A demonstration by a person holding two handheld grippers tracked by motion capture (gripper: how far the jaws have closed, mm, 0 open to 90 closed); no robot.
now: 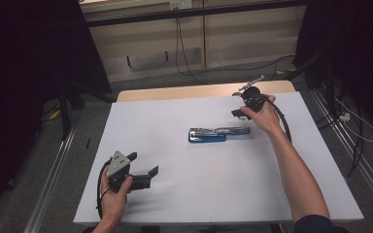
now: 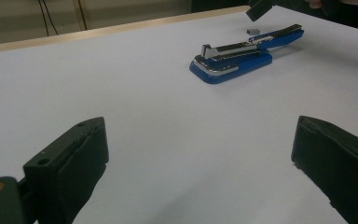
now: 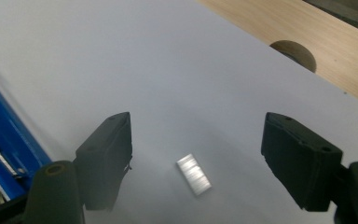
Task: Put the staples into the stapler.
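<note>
A blue and chrome stapler (image 1: pixel 218 133) lies swung open flat in the middle of the white table top; it also appears far off in the left gripper view (image 2: pixel 233 58) and as a blue edge (image 3: pixel 0 135) in the right gripper view. A small silver strip of staples (image 3: pixel 194 173) rests on the table just beyond the stapler's far end (image 2: pixel 252 31). My right gripper (image 3: pixel 198 154) hovers over the strip, open, jaws either side of it and not touching; from above it is at the far right (image 1: pixel 240 110). My left gripper (image 1: pixel 143 164) is held open near the front left, nothing between its jaws (image 2: pixel 200 158).
The white sheet (image 1: pixel 184 194) covers most of the table. A bare wooden strip with a round cable hole (image 3: pixel 293 51) runs along the far edge. Cables (image 1: pixel 354 126) and dark stands sit on the floor around the table.
</note>
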